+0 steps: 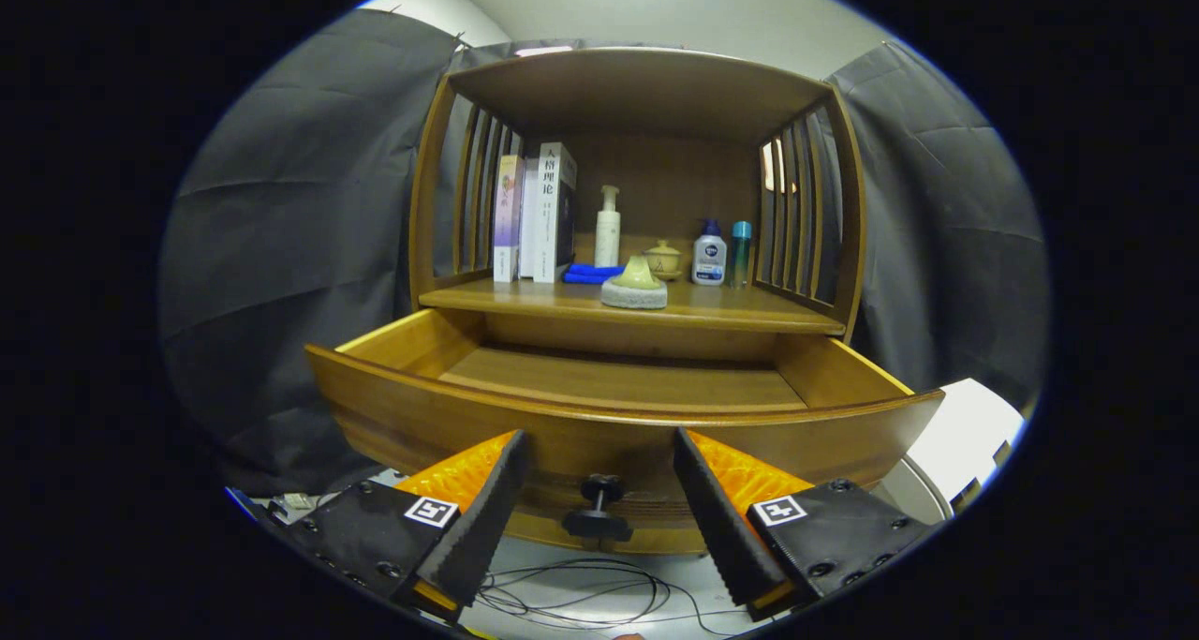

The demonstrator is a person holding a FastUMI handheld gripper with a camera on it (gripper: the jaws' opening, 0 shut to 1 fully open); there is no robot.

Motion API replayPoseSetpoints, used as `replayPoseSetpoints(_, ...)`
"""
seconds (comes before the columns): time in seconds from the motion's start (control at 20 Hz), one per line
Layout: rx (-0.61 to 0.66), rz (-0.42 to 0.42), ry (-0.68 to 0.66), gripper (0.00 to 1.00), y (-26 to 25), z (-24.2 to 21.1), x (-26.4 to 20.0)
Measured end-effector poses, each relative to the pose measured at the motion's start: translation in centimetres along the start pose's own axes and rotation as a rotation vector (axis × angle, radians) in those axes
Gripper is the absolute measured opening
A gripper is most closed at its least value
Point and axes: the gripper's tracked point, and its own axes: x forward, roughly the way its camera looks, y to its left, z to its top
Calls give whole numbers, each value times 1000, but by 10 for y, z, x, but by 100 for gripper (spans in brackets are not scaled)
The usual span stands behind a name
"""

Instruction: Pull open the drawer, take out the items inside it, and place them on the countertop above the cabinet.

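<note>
Gripper view places the drawer point(618, 406) as the reference landmark: it stands pulled well out from the cabinet point(637, 87), its front panel just ahead of the fingertips. The gripper point(599, 499) is released; its fingers are spread wide and grasp nothing. The drawer knob point(598, 509) sits in the gap between them, touched by neither finger, which suggests the pull step is complete.

The visible part of the drawer floor is bare wood; the strip directly behind the front panel is hidden, so remaining contents cannot be ruled out.

Directly above the drawer lies the countertop point(712, 312). On it, above the drawer's centre, rests a pale green item on a grey round base point(635, 284), with a blue cloth point(590, 273) just beside it. Both lie near the front edge, consistent with short transfers upward from the drawer. Books point(539, 214) and bottles point(712, 254) stand further back, upright, clear of the placement zone.
</note>
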Motion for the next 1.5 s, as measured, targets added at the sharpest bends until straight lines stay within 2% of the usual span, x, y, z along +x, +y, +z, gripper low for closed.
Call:
replayPoseSetpoints(0.1,-15,12,9,96,5,-6,3)
replayPoseSetpoints(0.5,-2,-33,-1,98,0,-2,13)
replayPoseSetpoints(1.5,59,-96,-49,98,-8,25,101)
